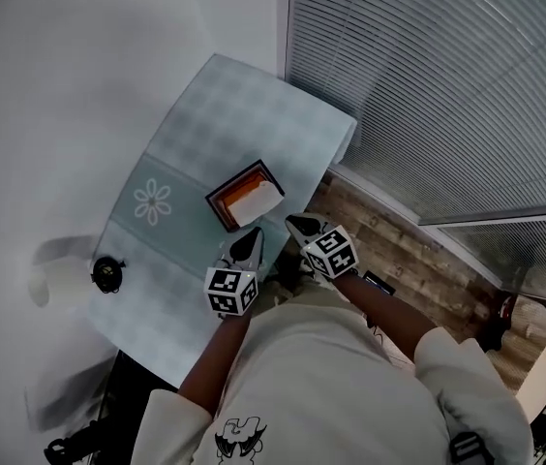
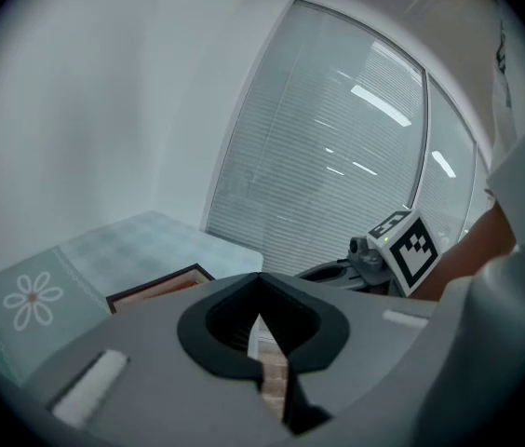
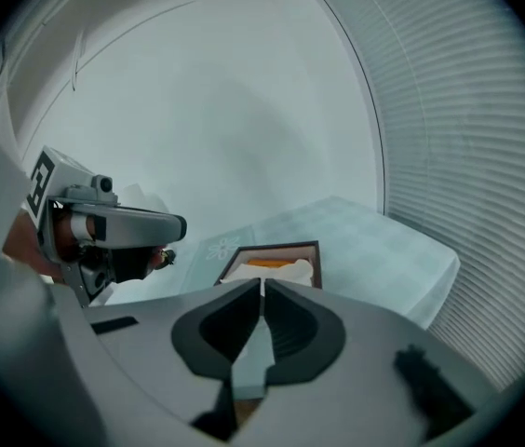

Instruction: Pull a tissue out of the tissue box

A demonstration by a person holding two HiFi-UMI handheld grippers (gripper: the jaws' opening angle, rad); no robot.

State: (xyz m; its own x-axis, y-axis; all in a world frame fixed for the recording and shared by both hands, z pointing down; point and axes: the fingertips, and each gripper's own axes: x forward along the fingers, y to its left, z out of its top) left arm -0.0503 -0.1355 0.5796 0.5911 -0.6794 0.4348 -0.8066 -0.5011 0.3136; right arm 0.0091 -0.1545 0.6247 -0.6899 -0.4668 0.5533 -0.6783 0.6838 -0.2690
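Note:
The tissue box (image 1: pixel 244 198) is a dark brown frame with orange inside and a white tissue sticking up. It lies on the pale checked tablecloth (image 1: pixel 254 105), near the table's front edge. My left gripper (image 1: pixel 251 243) hovers just short of the box's near side, its jaws shut and empty. My right gripper (image 1: pixel 301 227) hangs at the table's edge to the right of the box, also shut with nothing in it. The box (image 3: pixel 272 261) lies just beyond the right gripper (image 3: pixel 262 285), with the left gripper (image 3: pixel 104 226) beside it. In the left gripper view the box (image 2: pixel 155 289) shows left of the gripper (image 2: pixel 261 277).
A small black object (image 1: pixel 106 273) sits on the cloth at the left, beyond a white flower print (image 1: pixel 153 201). Window blinds (image 1: pixel 447 76) run along the right above a strip of wooden floor (image 1: pixel 399 250). A white wall stands behind the table.

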